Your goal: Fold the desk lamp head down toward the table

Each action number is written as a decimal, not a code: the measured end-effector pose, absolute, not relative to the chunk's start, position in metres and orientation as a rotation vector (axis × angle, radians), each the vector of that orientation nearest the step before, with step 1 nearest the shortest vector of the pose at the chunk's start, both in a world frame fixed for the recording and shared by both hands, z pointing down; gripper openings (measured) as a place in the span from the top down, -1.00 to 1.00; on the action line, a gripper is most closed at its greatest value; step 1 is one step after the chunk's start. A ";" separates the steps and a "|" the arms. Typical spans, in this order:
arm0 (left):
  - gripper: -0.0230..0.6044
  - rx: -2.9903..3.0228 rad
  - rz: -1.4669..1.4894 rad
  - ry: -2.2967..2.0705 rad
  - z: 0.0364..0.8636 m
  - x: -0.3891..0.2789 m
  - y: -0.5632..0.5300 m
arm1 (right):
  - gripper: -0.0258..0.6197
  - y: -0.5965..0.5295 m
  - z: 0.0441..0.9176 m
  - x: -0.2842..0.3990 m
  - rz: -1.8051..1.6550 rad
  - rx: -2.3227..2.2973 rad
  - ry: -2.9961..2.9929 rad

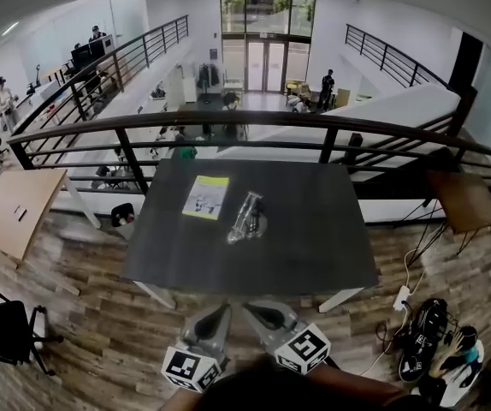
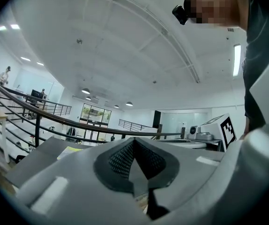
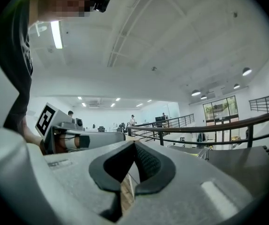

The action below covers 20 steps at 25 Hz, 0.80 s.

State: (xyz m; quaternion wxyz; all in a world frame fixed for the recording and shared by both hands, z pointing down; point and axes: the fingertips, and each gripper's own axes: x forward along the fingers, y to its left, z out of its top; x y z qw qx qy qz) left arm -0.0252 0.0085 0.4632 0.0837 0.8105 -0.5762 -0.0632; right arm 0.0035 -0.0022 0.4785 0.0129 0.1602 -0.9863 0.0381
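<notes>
Holding the left tool [image 1: 225, 308] and right tool [image 1: 251, 307] side by side, close to the body and well short of the worktop [image 1: 314, 255]. Keeping each pair of jaws together, pads meeting at the tips with nothing between: a carrying pose, not a grasp. Pointing both upward and outward, so looking over the worktop rather than at anything on it.

Finding the lamp [image 1: 247, 217] near the middle of the worktop, just right of a yellow leaflet [image 1: 206, 197] and well apart from both tools. Placed centrally, probably for reach from the near edge with either tool.

Showing from steeply above only as a short silvery shape over a round base, too small to tell whether the head stands raised or lies down toward the worktop. Fitting either a lamp waiting to be folded or one folded and let go.
</notes>
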 end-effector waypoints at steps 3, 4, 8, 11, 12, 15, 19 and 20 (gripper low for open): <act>0.92 2.433 -0.173 -1.711 0.463 -0.039 0.035 | 0.92 0.025 0.481 -0.008 0.131 0.529 -3.062; 0.92 2.432 -0.173 -1.706 0.464 -0.043 0.044 | 0.92 0.033 0.482 -0.013 0.138 0.537 -3.058; 0.92 2.432 -0.169 -1.677 0.461 -0.059 0.081 | 0.92 0.071 0.480 -0.028 0.142 0.553 -3.060; 0.92 2.451 -0.157 -1.637 0.466 -0.065 0.106 | 0.92 0.097 0.486 -0.036 0.171 0.581 -3.055; 0.92 2.464 -0.150 -1.618 0.470 -0.066 0.114 | 0.92 0.106 0.488 -0.038 0.176 0.593 -3.053; 0.92 2.494 -0.138 -1.584 0.474 -0.069 0.137 | 0.92 0.129 0.489 -0.041 0.198 0.638 -3.038; 0.92 2.507 -0.138 -1.564 0.469 -0.071 0.160 | 0.92 0.154 0.485 -0.044 0.155 0.655 -3.055; 0.92 2.512 -0.140 -1.557 0.470 -0.071 0.165 | 0.92 0.160 0.484 -0.045 0.148 0.655 -3.057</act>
